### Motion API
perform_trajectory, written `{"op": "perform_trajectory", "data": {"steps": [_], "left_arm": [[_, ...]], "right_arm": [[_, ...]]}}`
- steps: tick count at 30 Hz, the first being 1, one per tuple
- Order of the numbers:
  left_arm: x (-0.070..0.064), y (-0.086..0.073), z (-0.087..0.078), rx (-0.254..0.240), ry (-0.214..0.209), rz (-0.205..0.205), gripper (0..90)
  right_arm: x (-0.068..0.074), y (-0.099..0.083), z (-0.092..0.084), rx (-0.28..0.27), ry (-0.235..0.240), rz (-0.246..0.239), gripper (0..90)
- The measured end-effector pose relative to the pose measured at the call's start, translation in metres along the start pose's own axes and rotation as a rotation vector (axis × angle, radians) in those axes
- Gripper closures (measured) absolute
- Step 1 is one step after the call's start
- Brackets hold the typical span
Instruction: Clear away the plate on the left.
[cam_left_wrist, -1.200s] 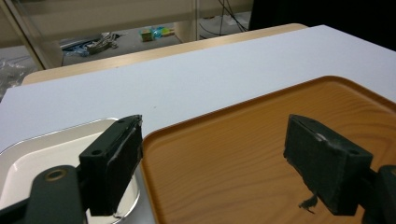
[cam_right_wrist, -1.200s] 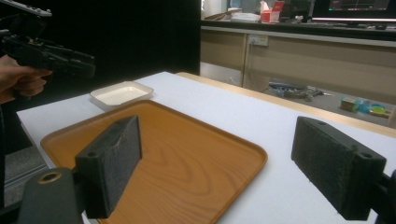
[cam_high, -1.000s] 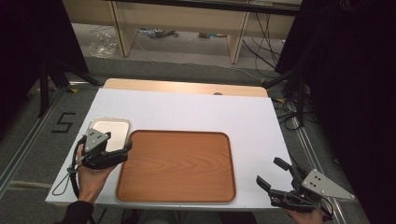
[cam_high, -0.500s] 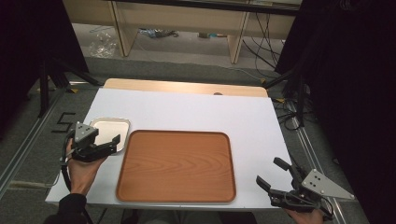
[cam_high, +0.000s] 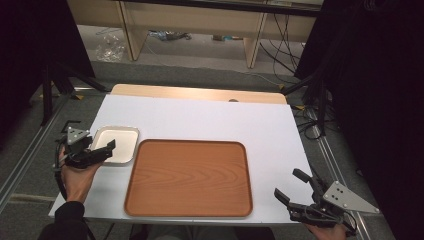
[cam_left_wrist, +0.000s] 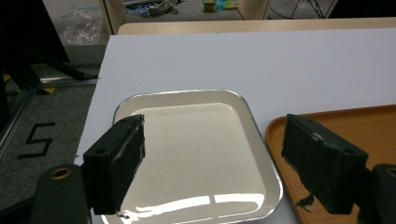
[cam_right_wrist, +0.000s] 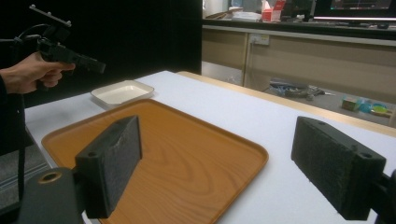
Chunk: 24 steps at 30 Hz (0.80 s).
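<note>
My left gripper (cam_high: 102, 150) has its jaws spread wide with nothing between them, hovering over the near edge of the small metal tray (cam_high: 122, 137), which lies flat at the left side of the white worktop (cam_high: 210, 117). Just beside that tray, on its right, sits the large wooden tray (cam_high: 189, 177). My right gripper (cam_high: 295, 190) hangs well apart at the worktop's near right corner, its jaws released too, gaping towards the wooden tray and grasping nothing.

I see a rectangular brown wooden tray (cam_high: 189, 177) lying flat on the white table (cam_high: 210, 117), nothing on it.
</note>
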<state>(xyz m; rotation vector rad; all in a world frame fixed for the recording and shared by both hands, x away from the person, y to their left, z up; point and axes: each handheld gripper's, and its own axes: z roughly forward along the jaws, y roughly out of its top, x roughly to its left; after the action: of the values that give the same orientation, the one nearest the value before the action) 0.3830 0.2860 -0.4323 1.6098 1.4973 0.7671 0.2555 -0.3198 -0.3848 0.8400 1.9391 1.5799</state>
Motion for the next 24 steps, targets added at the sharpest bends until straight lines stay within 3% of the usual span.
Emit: {"op": "perform_trajectory", "data": {"steps": [10,13,17,24], "left_arm": [[0.025,-0.003,0.014,0.062,0.005,-0.046,25.6],[0.038,-0.005,0.018,0.079,0.016,-0.075,26.8],[0.050,-0.008,0.021,0.086,0.014,-0.102,30.4],[0.059,-0.011,0.031,0.139,0.011,-0.106,37.9]], "right_arm": [[0.000,0.000,0.000,0.001,0.003,0.001,17.1],[0.000,0.000,0.001,-0.018,-0.009,-0.002,17.1],[0.000,0.000,0.000,0.000,-0.003,-0.001,17.1],[0.000,0.000,0.001,-0.014,-0.006,-0.001,17.2]]}}
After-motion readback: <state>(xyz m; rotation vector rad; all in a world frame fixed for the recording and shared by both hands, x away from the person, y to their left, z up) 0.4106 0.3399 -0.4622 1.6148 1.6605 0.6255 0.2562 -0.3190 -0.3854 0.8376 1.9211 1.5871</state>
